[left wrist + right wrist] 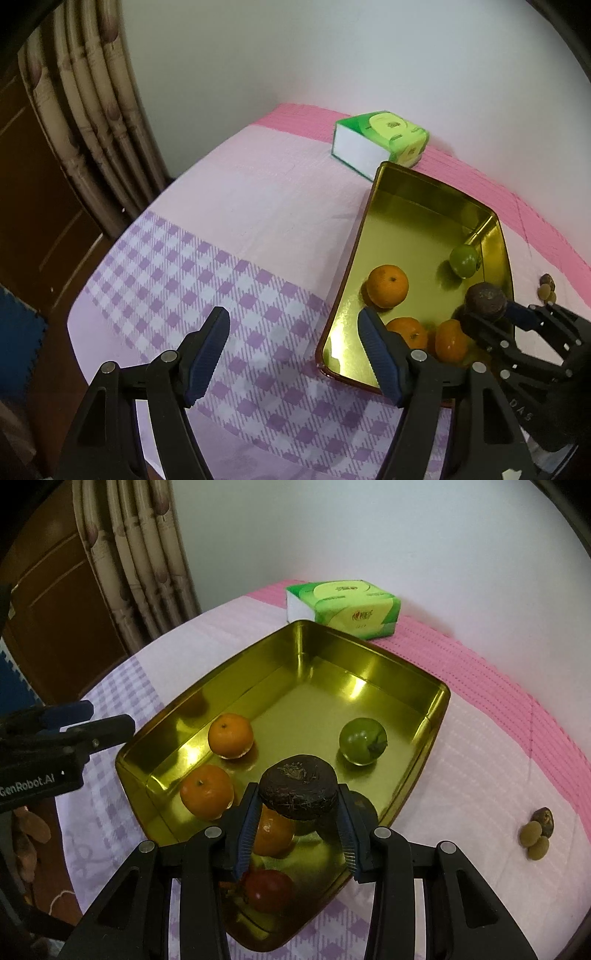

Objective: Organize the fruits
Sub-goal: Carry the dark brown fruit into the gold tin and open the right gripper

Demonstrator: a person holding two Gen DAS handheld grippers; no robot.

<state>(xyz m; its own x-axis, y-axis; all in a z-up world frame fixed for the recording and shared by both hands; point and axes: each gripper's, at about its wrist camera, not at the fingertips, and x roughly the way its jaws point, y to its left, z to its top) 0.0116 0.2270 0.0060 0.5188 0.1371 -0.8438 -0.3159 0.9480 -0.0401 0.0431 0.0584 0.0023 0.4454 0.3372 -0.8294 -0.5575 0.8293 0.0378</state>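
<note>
Right gripper (297, 812) clamps a dark brown, rough-skinned round fruit (298, 791) above the gold tin tray (369, 642); left gripper (291, 350) jaws open, empty

A glossy gold metal tray (436, 705) mirrors smooth-skinned oranges (231, 735) and a shiny green fruit (362, 740). A rough, matt dark brown fruit (298, 786) contrasts. Woven checked cloth (229, 229) lies beneath; tissue pack (347, 607) in glossy plastic.

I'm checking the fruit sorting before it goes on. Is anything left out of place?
Yes: a small cluster of fruits lies on the cloth to the right of the gold tray, apart from the oranges and green fruit inside it.
</note>
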